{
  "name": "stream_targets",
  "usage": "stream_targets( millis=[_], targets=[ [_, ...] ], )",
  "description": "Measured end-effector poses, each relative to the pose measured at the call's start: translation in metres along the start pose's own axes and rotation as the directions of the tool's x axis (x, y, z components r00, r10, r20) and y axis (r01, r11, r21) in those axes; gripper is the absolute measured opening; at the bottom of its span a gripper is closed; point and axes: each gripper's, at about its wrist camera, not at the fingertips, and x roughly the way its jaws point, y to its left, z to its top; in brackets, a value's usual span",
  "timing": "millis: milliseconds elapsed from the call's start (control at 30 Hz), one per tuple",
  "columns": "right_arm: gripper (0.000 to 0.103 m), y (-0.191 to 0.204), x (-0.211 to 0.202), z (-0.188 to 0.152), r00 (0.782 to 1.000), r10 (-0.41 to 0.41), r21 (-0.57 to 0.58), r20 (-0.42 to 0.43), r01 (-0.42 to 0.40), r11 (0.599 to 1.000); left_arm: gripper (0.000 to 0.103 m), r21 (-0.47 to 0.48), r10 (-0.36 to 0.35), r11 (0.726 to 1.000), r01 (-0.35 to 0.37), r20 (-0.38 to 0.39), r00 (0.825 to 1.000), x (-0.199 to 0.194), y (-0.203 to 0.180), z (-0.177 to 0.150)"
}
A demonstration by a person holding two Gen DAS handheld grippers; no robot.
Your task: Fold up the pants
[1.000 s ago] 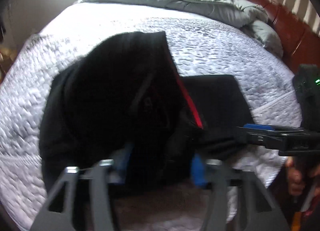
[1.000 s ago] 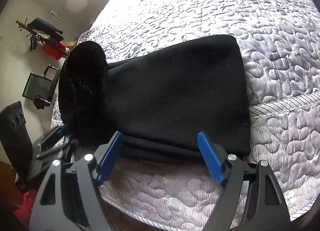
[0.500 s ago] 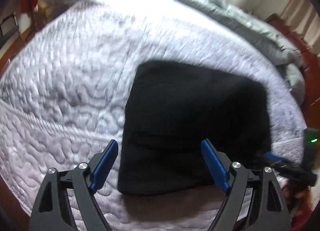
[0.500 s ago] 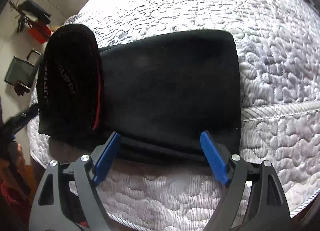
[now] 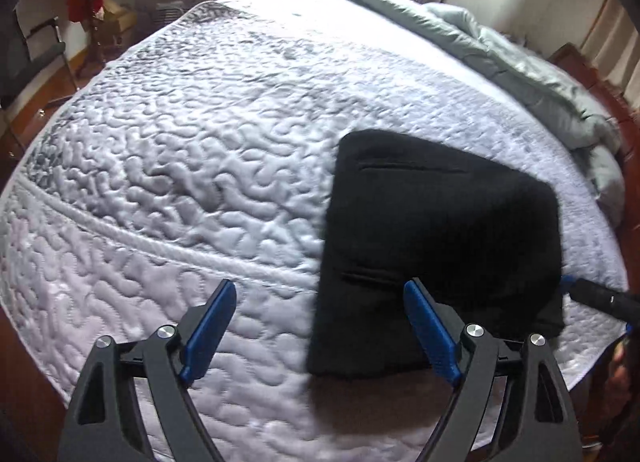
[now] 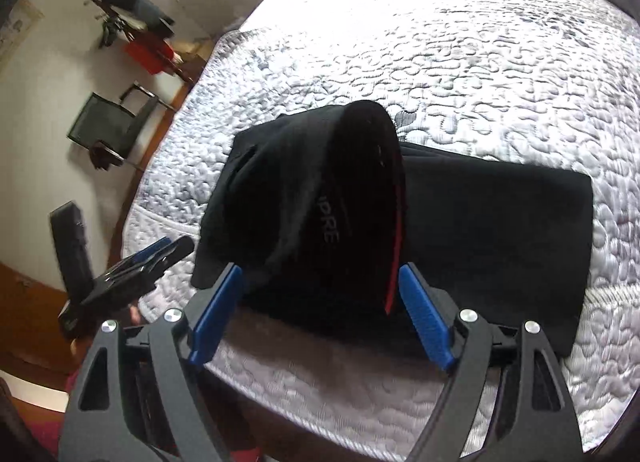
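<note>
Lying folded near the bed's (image 5: 200, 165) front edge: black pants (image 5: 440, 238) | left tool (image 5: 316, 326) spread, empty | right tool (image 6: 320, 310) spread, straddling raised waistband (image 6: 360, 189), pads apparently clear | risk: that flap may unfold.

1. I'm looking at a wide bed covered by a pale, silvery-white quilted bedspread (image 5: 192, 165) with a wavy stitched pattern; a raised seam runs across it near the closest edge.
2. Directly on it lie the black folded fabric pants (image 5: 440, 238), a flat rectangular bundle near the bed's near edge.
3. From my right camera, the pants (image 6: 492, 238) show a bulging upper fold with a red stripe and grey lettering on the left part.
4. A rumpled grey-green duvet (image 5: 520, 61) is heaped along the far side, resting on the bedspread.
</note>
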Motion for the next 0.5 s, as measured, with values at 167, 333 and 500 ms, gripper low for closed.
stream_targets(
  millis=[167,333,500],
  targets=[
    [0.021,0.007,0.039,0.009,0.996,0.003,-0.009,-0.093,-0.003,1.0,0.09,0.005,0.009,1.0,-0.008,-0.058,0.998,0.014,0.007,-0.001],
    [0.004,0.019,0.025,0.006,0.995,0.059,-0.057,-0.08,-0.064,0.996,0.091,0.015,-0.008,1.0,0.009,-0.05,0.999,0.019,0.004,0.001],
    [0.004,-0.005,0.016,0.002,0.996,0.007,0.004,-0.089,-0.006,1.0,0.097,0.047,-0.001,0.999,0.003,-0.041,0.999,0.022,-0.002,-0.001]
  ],
)
